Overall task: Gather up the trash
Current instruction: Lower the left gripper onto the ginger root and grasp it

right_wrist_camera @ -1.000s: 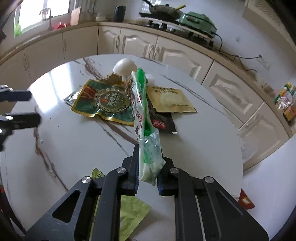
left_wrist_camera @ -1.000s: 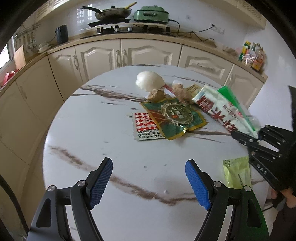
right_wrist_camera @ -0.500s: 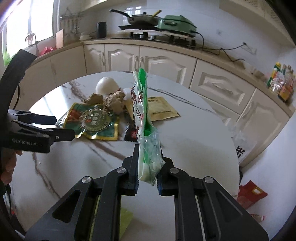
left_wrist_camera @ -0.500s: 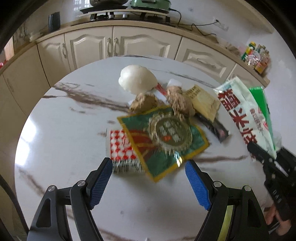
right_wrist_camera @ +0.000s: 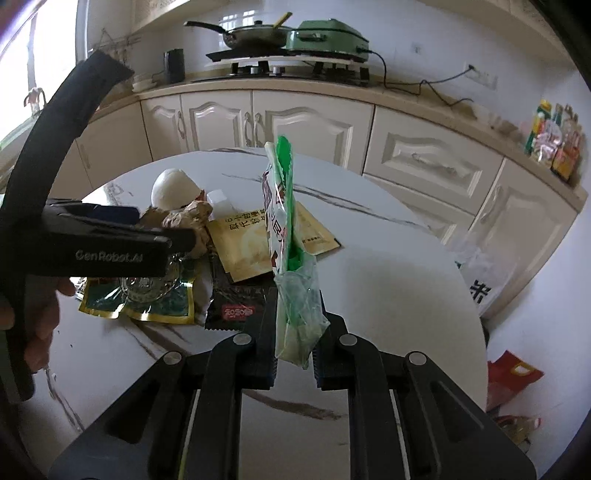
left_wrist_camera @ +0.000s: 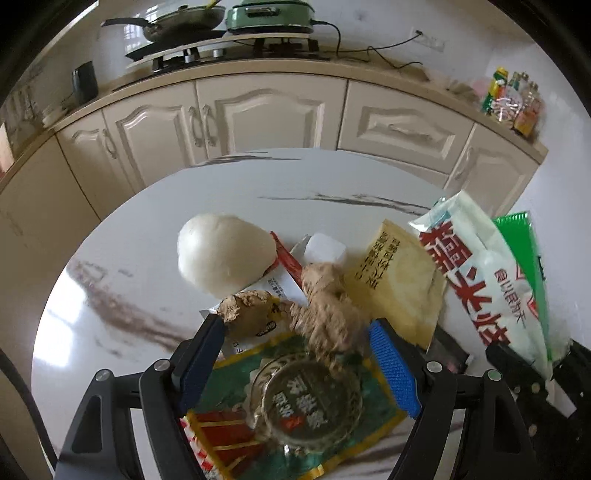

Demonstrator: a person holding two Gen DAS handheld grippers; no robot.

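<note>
On the round marble table (left_wrist_camera: 332, 177) lies a heap of trash. My left gripper (left_wrist_camera: 295, 362) is open over it, its blue pads (left_wrist_camera: 393, 369) on either side of a ginger root (left_wrist_camera: 328, 314) and a green foil wrapper (left_wrist_camera: 295, 424); neither pad presses on them. A smaller ginger piece (left_wrist_camera: 247, 310), a white bun (left_wrist_camera: 221, 254) and a yellow packet (left_wrist_camera: 399, 280) lie just beyond. My right gripper (right_wrist_camera: 295, 332) is shut on a white-and-green bag with red letters (right_wrist_camera: 280, 221), held upright above the table. The left gripper (right_wrist_camera: 177, 236) shows at that view's left.
A black packet (right_wrist_camera: 236, 306) and a red-checked wrapper (left_wrist_camera: 218, 439) lie in the heap. Cream cabinets (left_wrist_camera: 258, 114) curve behind the table, with a pan and green cooker (left_wrist_camera: 269, 14) on top. A white plastic bag (right_wrist_camera: 476, 273) hangs past the table's right edge, a red bag (right_wrist_camera: 513, 373) on the floor.
My left gripper has moved forward across the table, from bare marble to over the heap, still open. My right gripper has shifted and rolled a little, keeping hold of the bag.
</note>
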